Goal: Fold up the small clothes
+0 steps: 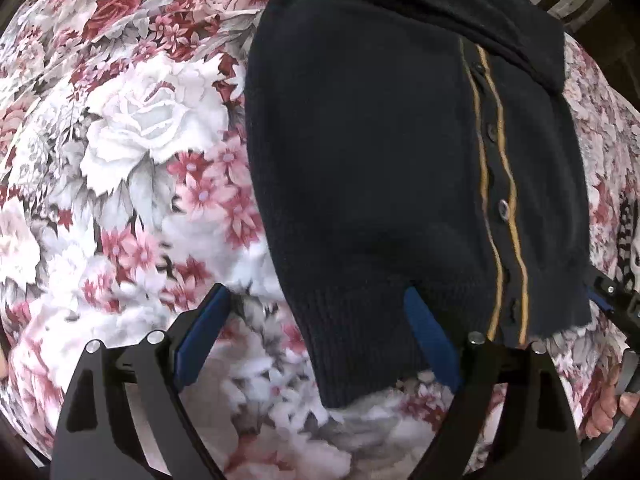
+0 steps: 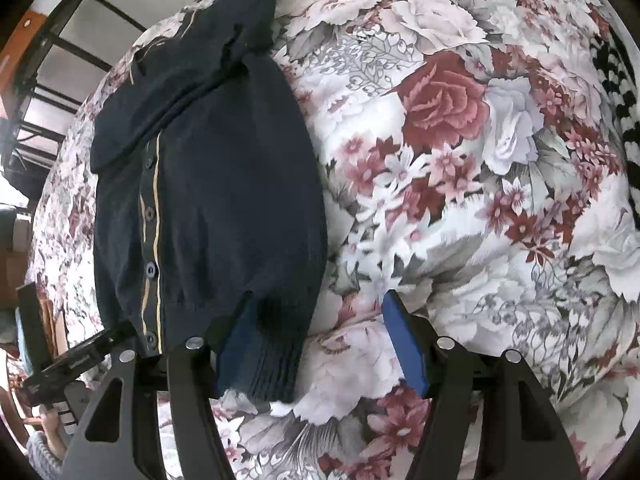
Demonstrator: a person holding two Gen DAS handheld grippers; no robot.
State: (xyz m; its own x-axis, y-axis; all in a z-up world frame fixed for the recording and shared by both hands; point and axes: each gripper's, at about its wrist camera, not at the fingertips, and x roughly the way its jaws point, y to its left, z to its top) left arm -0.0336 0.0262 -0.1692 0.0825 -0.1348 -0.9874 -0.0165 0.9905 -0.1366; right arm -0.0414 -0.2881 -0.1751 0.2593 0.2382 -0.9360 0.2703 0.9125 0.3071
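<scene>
The setting looks like a home, most likely a bedroom. A soft, padded surface fills both views, covered by a floral cloth printed with white and red roses and grey leaves (image 1: 132, 128), which suggests a bed or mattress. A small navy knitted cardigan with buttons and mustard stripes (image 1: 380, 152) lies on it. Beyond the edge stands a black metal frame (image 2: 60, 36) against a pale wall.
</scene>
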